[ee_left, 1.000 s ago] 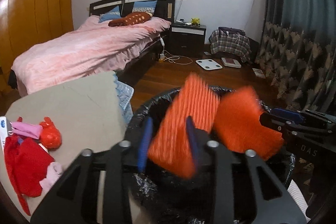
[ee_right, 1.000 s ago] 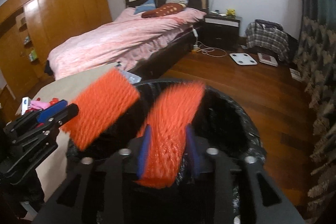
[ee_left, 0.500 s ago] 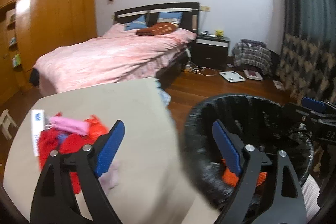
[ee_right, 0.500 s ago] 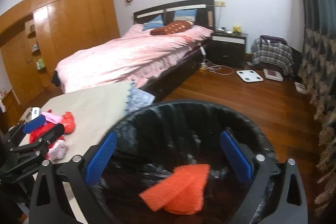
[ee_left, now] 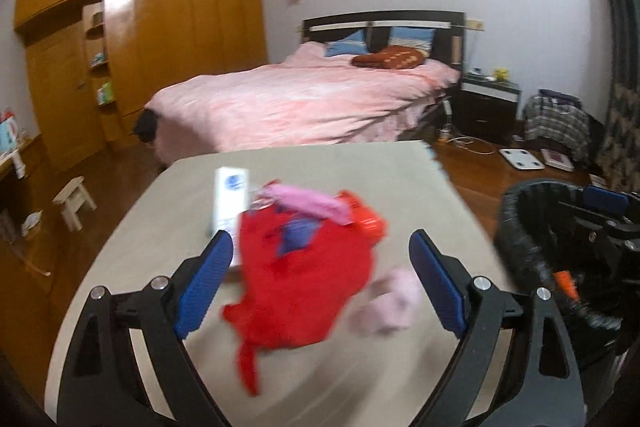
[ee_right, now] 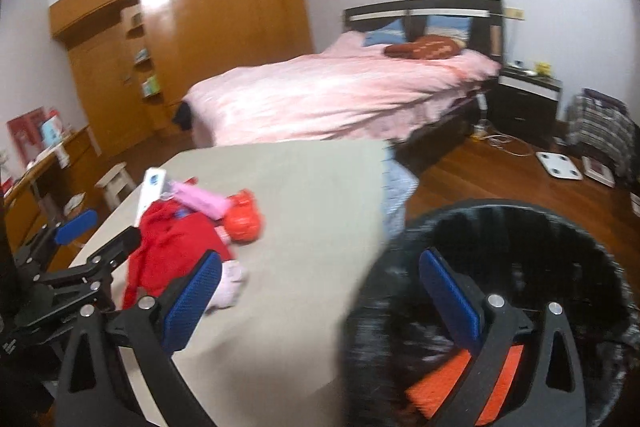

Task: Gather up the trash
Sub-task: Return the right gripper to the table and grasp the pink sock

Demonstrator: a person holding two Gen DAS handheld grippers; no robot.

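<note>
Home bdrm: bed [ee_left: 312,103], wardrobe [ee_left: 160,39]

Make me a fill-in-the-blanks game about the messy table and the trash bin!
1. The orange pieces lie inside the black ____.
2. Both the left gripper and the right gripper are ____.
3. The biggest thing in the pile on the table is a ____ cloth.
4. The blanket on the bed is ____.

Missing words: bin; open; red; pink

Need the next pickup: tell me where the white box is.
The white box lies on the table, at the far-left edge of the red cloth pile; in the right wrist view it sits far left.
</note>
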